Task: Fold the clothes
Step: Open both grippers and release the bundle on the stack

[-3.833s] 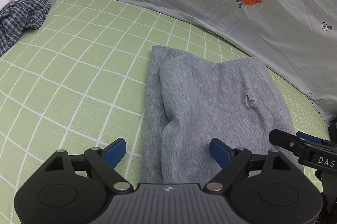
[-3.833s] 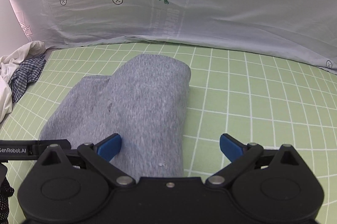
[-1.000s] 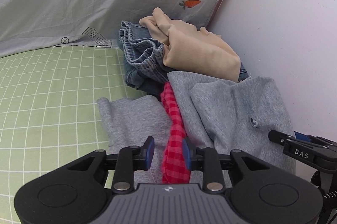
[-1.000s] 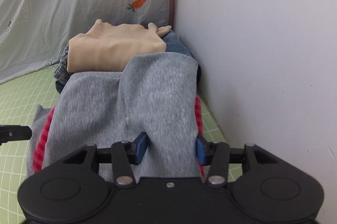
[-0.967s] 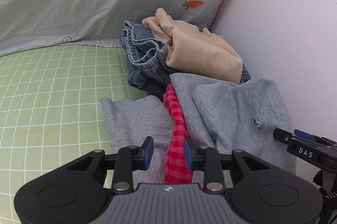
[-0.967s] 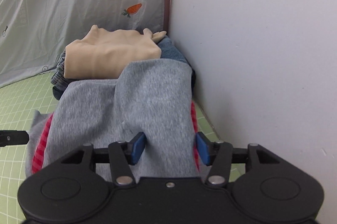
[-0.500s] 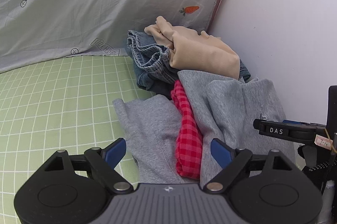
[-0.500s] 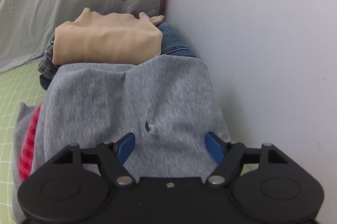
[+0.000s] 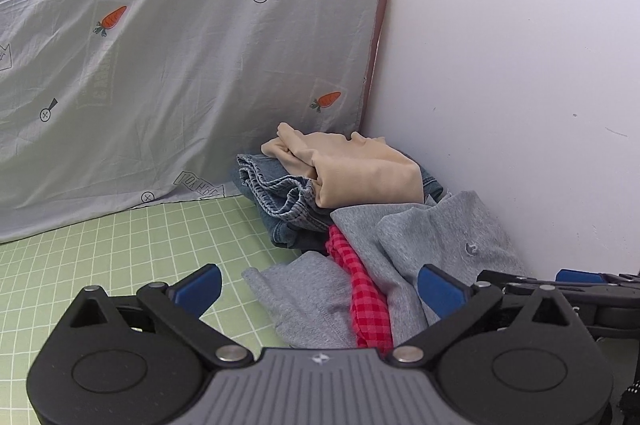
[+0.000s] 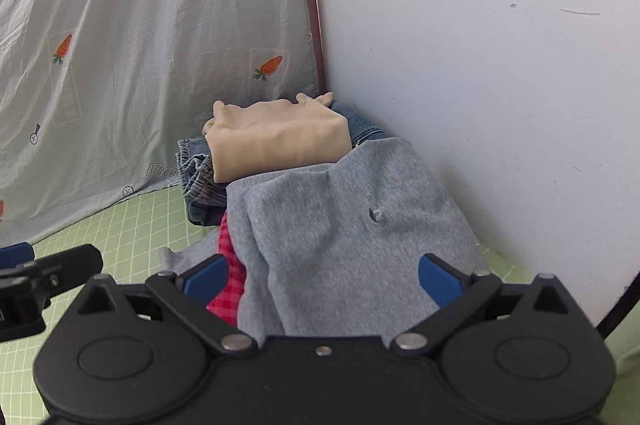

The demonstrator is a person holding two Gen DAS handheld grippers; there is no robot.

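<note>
Grey fleecy folded garment (image 10: 340, 225) lies soft on the pile; both hand-held grippers (image 9: 318, 289) (image 10: 322, 279) opening wide, empty

left tongs (image 9: 320, 289): released, opening | right tongs (image 10: 322, 279): released, opening | grey garment (image 10: 344, 225): dropped on pile
</note>
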